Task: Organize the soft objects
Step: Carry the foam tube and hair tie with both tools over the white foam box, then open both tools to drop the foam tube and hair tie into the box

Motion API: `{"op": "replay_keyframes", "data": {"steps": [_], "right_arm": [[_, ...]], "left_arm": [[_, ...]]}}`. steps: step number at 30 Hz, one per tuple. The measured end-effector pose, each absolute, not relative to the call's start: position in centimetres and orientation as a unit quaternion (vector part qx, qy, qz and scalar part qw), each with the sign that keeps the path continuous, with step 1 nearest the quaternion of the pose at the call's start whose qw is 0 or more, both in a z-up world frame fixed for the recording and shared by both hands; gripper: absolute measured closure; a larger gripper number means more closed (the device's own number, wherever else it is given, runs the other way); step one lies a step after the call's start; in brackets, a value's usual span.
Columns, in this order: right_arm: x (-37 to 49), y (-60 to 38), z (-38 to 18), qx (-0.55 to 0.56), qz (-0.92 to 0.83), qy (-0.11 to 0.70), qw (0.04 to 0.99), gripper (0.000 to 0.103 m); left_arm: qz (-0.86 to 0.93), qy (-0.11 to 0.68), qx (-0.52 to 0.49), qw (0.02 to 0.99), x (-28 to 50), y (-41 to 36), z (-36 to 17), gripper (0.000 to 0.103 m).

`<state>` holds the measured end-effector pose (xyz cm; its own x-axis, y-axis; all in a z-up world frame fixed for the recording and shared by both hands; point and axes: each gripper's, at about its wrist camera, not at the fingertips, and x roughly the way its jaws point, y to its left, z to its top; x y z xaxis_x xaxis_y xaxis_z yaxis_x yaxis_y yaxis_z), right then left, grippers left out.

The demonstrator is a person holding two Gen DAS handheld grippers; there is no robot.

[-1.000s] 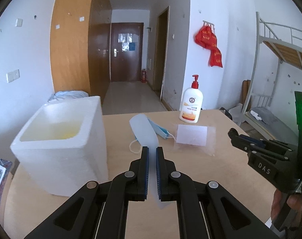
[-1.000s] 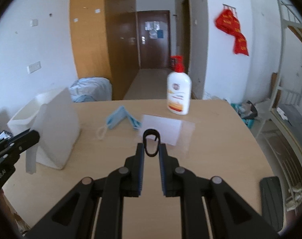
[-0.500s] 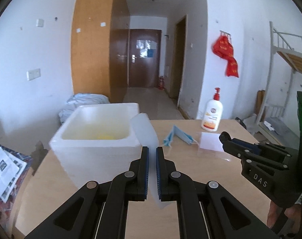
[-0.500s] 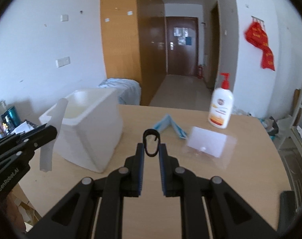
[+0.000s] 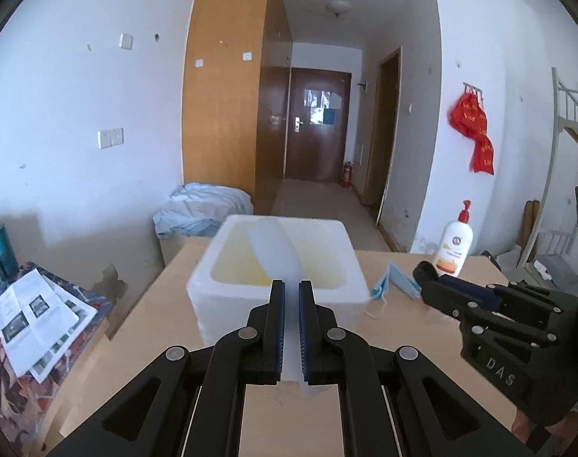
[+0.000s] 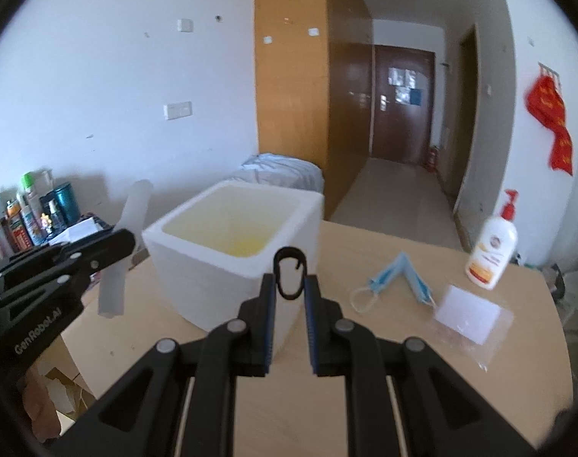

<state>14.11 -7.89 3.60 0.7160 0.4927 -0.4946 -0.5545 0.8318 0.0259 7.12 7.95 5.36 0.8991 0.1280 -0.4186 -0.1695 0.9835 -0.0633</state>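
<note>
My left gripper (image 5: 291, 285) is shut on a translucent white soft strip (image 5: 274, 251), which sticks up in front of the white foam box (image 5: 277, 301). In the right wrist view the same strip (image 6: 127, 236) hangs to the left of the box (image 6: 212, 278), held by the left gripper (image 6: 123, 242). My right gripper (image 6: 289, 280) is shut on a small black loop (image 6: 289, 272), just in front of the box's near right corner. The right gripper (image 5: 428, 280) also shows at the right of the left wrist view. A blue face mask (image 6: 399, 278) lies on the table to the right of the box.
A lotion pump bottle (image 6: 490, 251) and a clear bag with a white card (image 6: 468, 314) sit at the table's right. Left of the table's edge, a low stand carries printed papers (image 5: 33, 316) and bottles (image 6: 29, 213). A pale blue bundle (image 5: 203, 209) lies behind the box.
Both grippers have swung left and risen a little, still holding the strip and the loop. The foam box has moved from the left side to the middle of both views.
</note>
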Motion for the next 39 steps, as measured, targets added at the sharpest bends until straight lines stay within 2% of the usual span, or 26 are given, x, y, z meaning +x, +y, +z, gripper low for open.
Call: {"op": "replay_keyframes", "data": {"steps": [18,35,38,39], "right_arm": [[18.3,-1.4,4.4,-0.072,0.317,0.253,0.911,0.085],[20.2,-1.8,3.5,-0.072,0.298,0.269,0.913,0.085],[20.3,-1.8,3.5,-0.071,0.296,0.270,0.913,0.085],[20.3,-1.9,3.5,-0.071,0.296,0.270,0.914,0.085]], "left_arm": [[0.058,0.227,-0.068,0.970,14.2,12.8,5.6,0.096],[0.030,0.269,-0.052,0.961,20.1,12.1,3.6,0.095],[0.032,0.274,-0.052,0.960,20.6,12.0,3.3,0.091],[0.034,0.273,-0.051,0.960,20.6,12.0,3.3,0.084]]}}
